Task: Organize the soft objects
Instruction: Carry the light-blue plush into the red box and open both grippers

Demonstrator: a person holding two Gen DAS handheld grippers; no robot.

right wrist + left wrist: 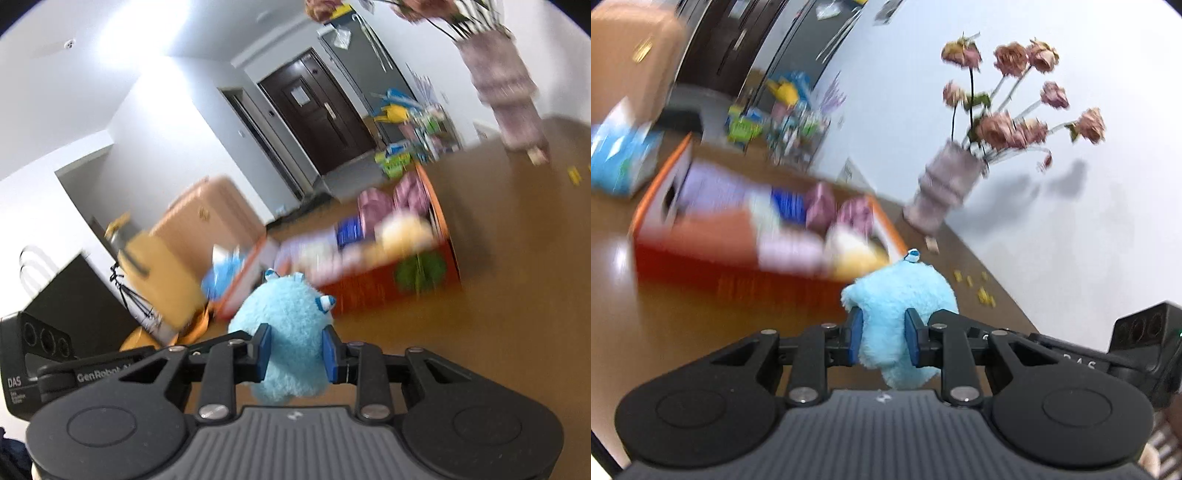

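My left gripper [882, 338] is shut on a light blue plush toy [899, 306] and holds it above the brown table, just right of the near corner of an orange box [698, 254]. My right gripper [297, 350] is shut on a light blue plush toy [284, 325] of the same look, held in the air in front of the orange box [373, 284]. The box holds several soft things: pink plush pieces [834, 208], a cream-yellow plush [849, 254] and blue and lilac items. Both views are blurred by motion.
A vase of dried pink roses [945, 184] stands on the table by the white wall, with small yellow bits [982, 293] near it. A blue tissue pack [620, 158] lies at far left. Suitcases [184, 243] and a toy shelf [417, 136] stand beyond the table.
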